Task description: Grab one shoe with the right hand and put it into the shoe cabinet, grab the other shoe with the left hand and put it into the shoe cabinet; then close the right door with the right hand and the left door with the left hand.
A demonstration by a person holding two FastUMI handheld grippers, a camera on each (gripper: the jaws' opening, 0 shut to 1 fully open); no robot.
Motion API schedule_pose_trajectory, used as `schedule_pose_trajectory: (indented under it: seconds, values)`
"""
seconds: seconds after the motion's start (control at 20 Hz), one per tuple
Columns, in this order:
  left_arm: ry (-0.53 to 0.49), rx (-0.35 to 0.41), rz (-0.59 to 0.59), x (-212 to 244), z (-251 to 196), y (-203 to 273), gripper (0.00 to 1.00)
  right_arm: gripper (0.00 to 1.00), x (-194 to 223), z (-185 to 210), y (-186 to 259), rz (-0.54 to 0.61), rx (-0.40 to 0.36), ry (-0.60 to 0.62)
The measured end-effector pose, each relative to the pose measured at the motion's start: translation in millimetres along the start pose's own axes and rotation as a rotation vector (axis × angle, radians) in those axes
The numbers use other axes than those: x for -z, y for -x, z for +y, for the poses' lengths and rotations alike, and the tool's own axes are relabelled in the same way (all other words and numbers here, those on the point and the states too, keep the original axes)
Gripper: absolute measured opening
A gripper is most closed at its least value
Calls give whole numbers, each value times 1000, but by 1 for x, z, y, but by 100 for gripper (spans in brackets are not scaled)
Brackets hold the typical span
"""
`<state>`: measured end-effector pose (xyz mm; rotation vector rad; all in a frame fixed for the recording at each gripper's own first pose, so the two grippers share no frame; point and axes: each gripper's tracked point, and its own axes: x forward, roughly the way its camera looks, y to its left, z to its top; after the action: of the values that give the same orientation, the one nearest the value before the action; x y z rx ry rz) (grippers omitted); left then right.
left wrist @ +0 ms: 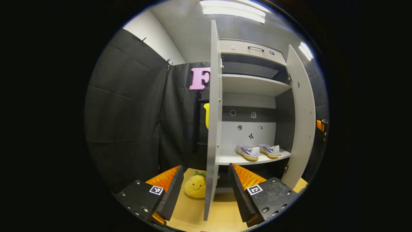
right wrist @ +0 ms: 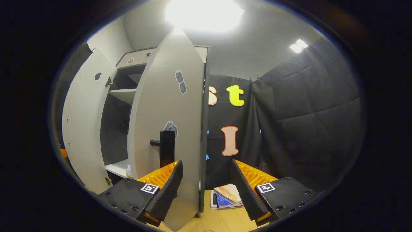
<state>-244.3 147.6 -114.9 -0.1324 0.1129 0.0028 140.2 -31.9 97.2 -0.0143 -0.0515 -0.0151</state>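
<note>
in the left gripper view the left gripper has its fingers spread wide with nothing pinched. the edge of the left door stands upright in the gap between them, seen edge-on; whether either finger touches it cannot be told. just past the fingertips and left of the door edge, a yellow plush toy sits on the wooden floor. farther ahead and right of the door edge the shoe cabinet stands open. on its lower shelf two white shoes lie side by side, the left shoe nearer the middle and the right shoe beyond it to the right, close together. the right door hangs open at the far right of the cabinet. a drawer with a dark handle tops the cabinet.

in the right gripper view the right gripper is also spread wide and grips nothing. the right door rises straight ahead with its free edge in the gap between the fingers, its face behind the left-hand finger, part-way swung. its black handle sits just above that finger's tip. on the floor between the fingers, beyond the door edge, lies a small stack of booklets. farther left, the cabinet's dark interior and the left door show.
</note>
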Motion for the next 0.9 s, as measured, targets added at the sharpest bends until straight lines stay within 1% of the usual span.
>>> schedule_pose_trajectory:
  seconds: [0.05, 0.15, 0.2, 0.25, 0.3, 0.35, 0.45, 0.5, 0.55, 0.6, 0.65, 0.7, 0.85, 0.9]
  values:
    - [2, -10, 0, 1, 4, 0, 73, 95, 0, 6, -2, 5, -10, -5]
    - [8, -30, 5, 2, 16, 3, 74, 95, 1, 20, -8, 15, -37, -26]
    - [13, -39, 5, 3, 20, 4, 74, 91, 2, 28, -10, 19, -51, -38]
    - [16, -47, 5, 2, 25, 6, 73, 91, 2, 35, -13, 22, -63, -46]
    - [19, -59, 6, 3, 32, 8, 73, 95, 2, 42, -16, 22, -75, -48]
    - [21, -68, 7, 4, 36, 10, 74, 91, 3, 50, -19, 23, -88, -41]
    - [27, -87, 13, 6, 43, 13, 73, 91, 2, 66, -26, 24, -114, -28]
    - [31, -96, 14, 7, 47, 16, 73, 95, 1, 73, -31, 24, -122, -21]
    - [34, -103, 15, 7, 51, 17, 73, 95, 2, 79, -34, 27, -127, -13]
    - [34, -111, 16, 7, 54, 18, 73, 91, 2, 83, -38, 28, -128, -8]
    - [32, -118, 17, 7, 57, 20, 73, 91, 3, 86, -41, 31, -128, -7]
    - [30, -126, 17, 8, 62, 21, 74, 95, 3, 88, -43, 32, -131, -9]
    - [34, -139, 18, 6, 73, 20, 73, 95, 4, 92, -46, 34, -137, -14]
    - [36, -142, 17, 5, 76, 18, 73, 91, 5, 91, -46, 37, -138, -18]
